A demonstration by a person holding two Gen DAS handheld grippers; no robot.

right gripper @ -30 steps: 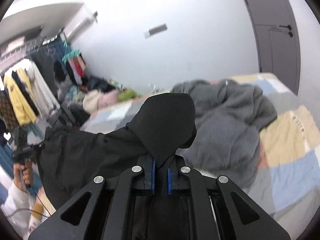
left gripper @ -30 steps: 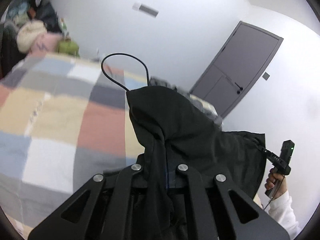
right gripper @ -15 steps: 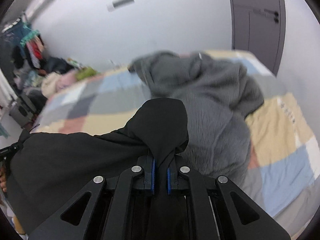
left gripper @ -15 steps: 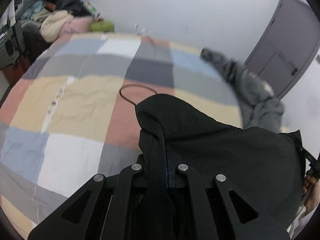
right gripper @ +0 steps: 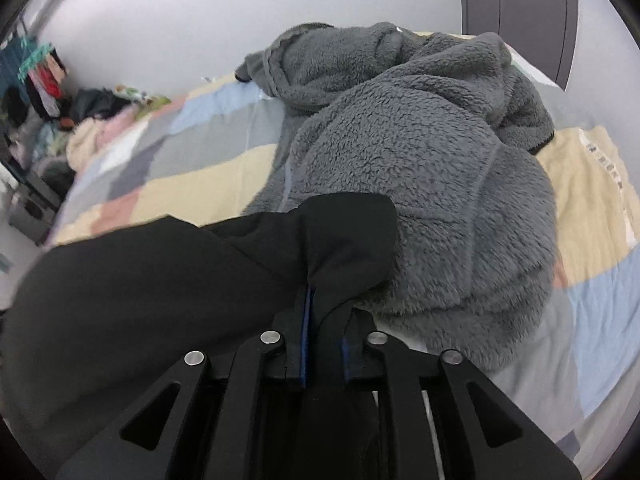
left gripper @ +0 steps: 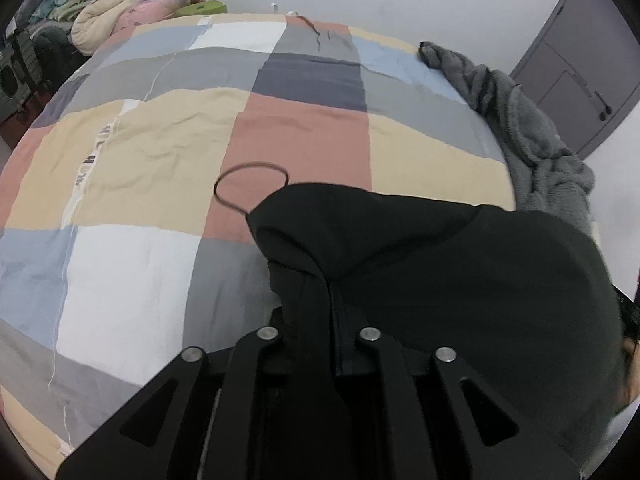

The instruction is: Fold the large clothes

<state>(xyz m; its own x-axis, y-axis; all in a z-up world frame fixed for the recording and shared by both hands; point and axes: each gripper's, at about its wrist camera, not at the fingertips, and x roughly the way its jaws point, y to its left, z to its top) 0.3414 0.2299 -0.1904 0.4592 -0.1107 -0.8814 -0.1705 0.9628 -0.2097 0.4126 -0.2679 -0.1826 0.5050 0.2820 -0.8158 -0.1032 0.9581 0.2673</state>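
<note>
A black garment (left gripper: pixel 440 280) is stretched between my two grippers and lies low over the patchwork bed cover (left gripper: pixel 140 160). In the left wrist view one corner bunches between the fingers of my left gripper (left gripper: pixel 320 320), whose jaws are opening with the cloth still between them. A thin black cord loop (left gripper: pixel 250 184) sticks out from that corner onto the cover. In the right wrist view the other corner of the black garment (right gripper: pixel 160 280) sits between the blue pads of my right gripper (right gripper: pixel 326 312). Its jaws are opening too, still pressing the cloth.
A grey fleece jacket (right gripper: pixel 420 160) lies crumpled on the bed just beyond the right gripper; the grey fleece jacket (left gripper: pixel 532 132) sits at the far right in the left view. Piled clothes (left gripper: pixel 108 16) lie past the bed's far left corner. A grey door (left gripper: pixel 572 72) stands in the white wall.
Both grippers have come down and tilted toward the bed, bringing the black garment from held up in the air to low over the cover. The pads of the right gripper stand slightly wider apart.
</note>
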